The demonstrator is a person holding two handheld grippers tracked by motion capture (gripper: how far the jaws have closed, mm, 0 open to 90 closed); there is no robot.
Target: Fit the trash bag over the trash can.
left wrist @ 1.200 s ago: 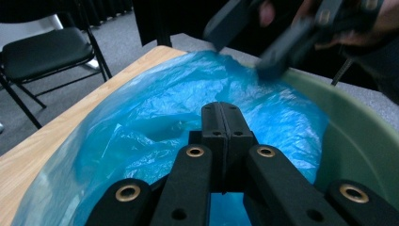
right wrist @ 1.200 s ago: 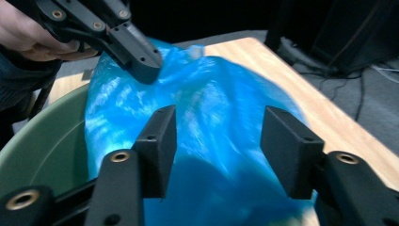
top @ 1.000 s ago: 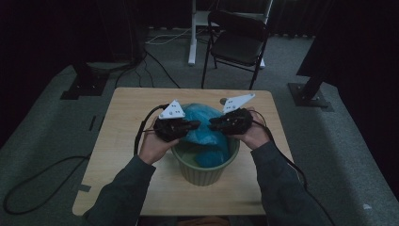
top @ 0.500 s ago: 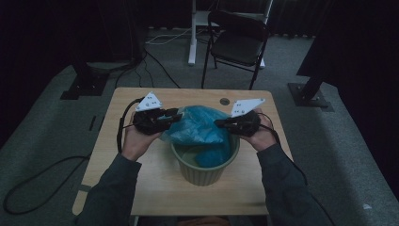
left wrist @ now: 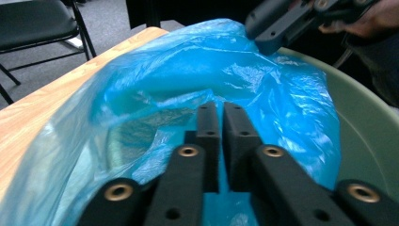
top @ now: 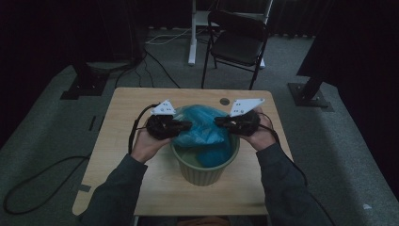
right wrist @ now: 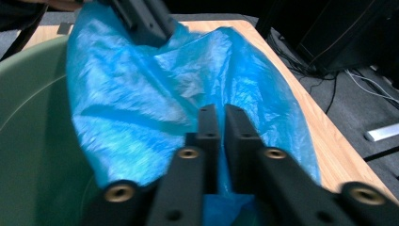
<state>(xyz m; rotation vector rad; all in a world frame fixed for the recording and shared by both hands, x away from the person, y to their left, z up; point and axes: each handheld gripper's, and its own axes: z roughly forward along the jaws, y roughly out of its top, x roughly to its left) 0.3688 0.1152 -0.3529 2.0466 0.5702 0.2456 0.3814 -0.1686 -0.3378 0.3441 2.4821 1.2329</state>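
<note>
The left gripper [top: 187, 125] and right gripper [top: 220, 121] each pinch the blue bag [top: 203, 133] tight over the green bin [top: 205, 173].

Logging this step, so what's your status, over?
Left tool and right tool both shut on blue bag. Bag stretched over green bin. Nothing in the way.
</note>
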